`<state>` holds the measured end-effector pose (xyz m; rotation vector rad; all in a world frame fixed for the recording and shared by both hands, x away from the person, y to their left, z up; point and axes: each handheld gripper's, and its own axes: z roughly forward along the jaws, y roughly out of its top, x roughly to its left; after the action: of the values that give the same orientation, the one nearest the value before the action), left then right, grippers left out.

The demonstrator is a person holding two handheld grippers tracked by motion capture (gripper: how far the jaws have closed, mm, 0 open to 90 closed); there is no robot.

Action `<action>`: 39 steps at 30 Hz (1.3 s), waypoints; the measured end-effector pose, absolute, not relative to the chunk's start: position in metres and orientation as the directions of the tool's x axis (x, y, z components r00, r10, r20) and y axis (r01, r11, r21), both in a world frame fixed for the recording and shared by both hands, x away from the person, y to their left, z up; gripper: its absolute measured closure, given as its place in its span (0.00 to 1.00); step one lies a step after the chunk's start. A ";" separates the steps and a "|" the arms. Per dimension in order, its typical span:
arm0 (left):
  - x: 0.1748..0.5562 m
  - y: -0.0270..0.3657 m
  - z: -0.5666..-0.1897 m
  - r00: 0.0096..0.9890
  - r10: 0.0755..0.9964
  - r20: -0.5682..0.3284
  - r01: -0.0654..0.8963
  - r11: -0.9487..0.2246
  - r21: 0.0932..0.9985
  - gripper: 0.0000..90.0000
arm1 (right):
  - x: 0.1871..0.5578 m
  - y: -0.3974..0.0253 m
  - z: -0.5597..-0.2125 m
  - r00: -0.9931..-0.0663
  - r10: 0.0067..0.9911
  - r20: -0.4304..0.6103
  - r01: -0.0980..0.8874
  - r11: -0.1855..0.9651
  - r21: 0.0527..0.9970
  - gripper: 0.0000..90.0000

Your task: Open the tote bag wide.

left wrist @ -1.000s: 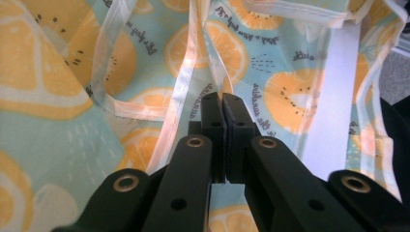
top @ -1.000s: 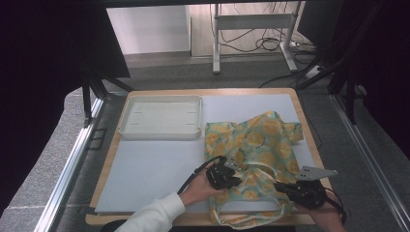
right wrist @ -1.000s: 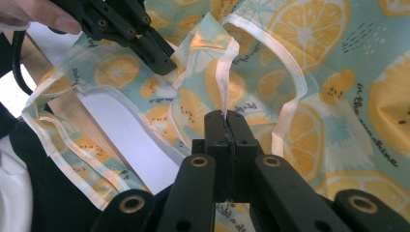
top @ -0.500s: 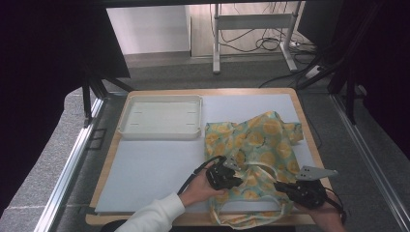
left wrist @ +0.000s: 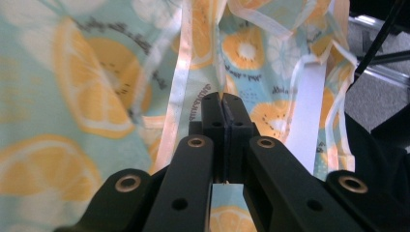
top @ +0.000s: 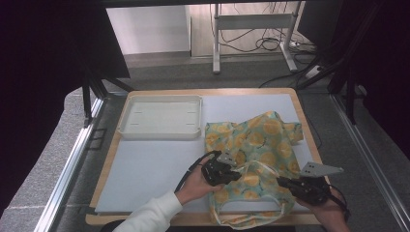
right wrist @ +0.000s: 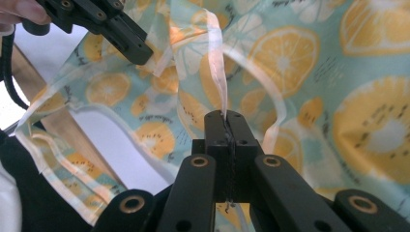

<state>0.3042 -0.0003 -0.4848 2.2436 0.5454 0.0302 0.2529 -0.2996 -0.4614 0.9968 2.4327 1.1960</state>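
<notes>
Pinching the pale trimmed edge of the thin mint-green garment printed with orange citrus slices point(right wrist: 309, 72), the right gripper point(right wrist: 226, 116) has its jaws closed on a strip of the pale binding that rises just beyond its tips. Ahead of it and to its upper left, the left gripper point(right wrist: 138, 53) is likewise clamped on the cloth; in its own view the left gripper point(left wrist: 223, 99) presses its jaws together over a fold of the same fabric beside another pale band. From above, the garment point(top: 261, 140) lies crumpled on the white bench point(top: 145, 164), with the left gripper point(top: 232, 175) and right gripper point(top: 285, 182) at its near hem. Farther away, beyond the left gripper, sits an empty white rectangular plastic tray point(top: 161, 117).

Judging from this, both grasps are made, while spreading or folding and any move to the tray remain. Small dark script runs among the fruit prints, too fine to read.
</notes>
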 end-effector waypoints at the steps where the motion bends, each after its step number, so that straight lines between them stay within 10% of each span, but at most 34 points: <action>1: 0.305 0.001 -0.483 0.906 0.396 -0.153 0.374 -0.575 0.728 1.00 | 0.255 -0.298 -0.459 -0.735 0.675 0.064 0.463 0.431 0.775 0.99; 39: 0.343 0.037 -0.407 0.866 0.482 -0.131 0.359 -0.419 0.834 1.00 | 0.313 -0.284 -0.387 -0.709 0.701 -0.070 0.371 0.456 0.809 0.99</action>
<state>0.3430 0.0370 -0.4068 2.0519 0.6121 0.1574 0.3132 -0.2841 -0.3874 0.9026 2.3149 1.1426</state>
